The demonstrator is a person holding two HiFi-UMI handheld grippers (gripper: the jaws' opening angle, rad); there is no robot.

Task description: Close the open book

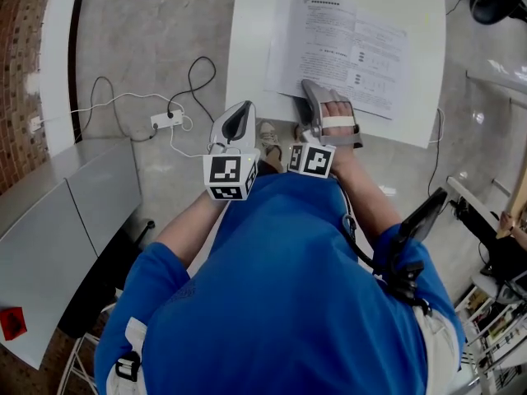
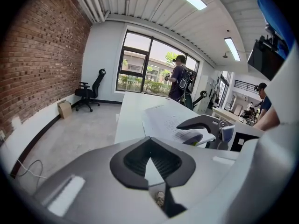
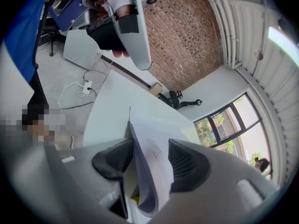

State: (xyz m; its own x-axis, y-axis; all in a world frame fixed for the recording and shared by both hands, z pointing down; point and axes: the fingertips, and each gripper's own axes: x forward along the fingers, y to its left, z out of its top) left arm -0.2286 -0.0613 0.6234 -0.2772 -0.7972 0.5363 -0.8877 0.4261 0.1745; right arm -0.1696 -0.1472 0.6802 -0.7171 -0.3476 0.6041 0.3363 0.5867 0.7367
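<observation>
The right claw [image 1: 321,97] stood open around a curled sheaf of printed pages [image 3: 152,167] from the open book [image 1: 350,48], which lay spread just ahead on the white table [image 1: 251,31]. The left claw [image 1: 239,120], closed and empty, hung to its left.

Office w/ white desk [image 2: 133,111], swivel chair [image 2: 88,91], brick wall [image 2: 42,55]

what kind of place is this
Likely an office or shared workspace: a long white desk with an open book on it, an office chair near a brick wall, and big windows.
</observation>
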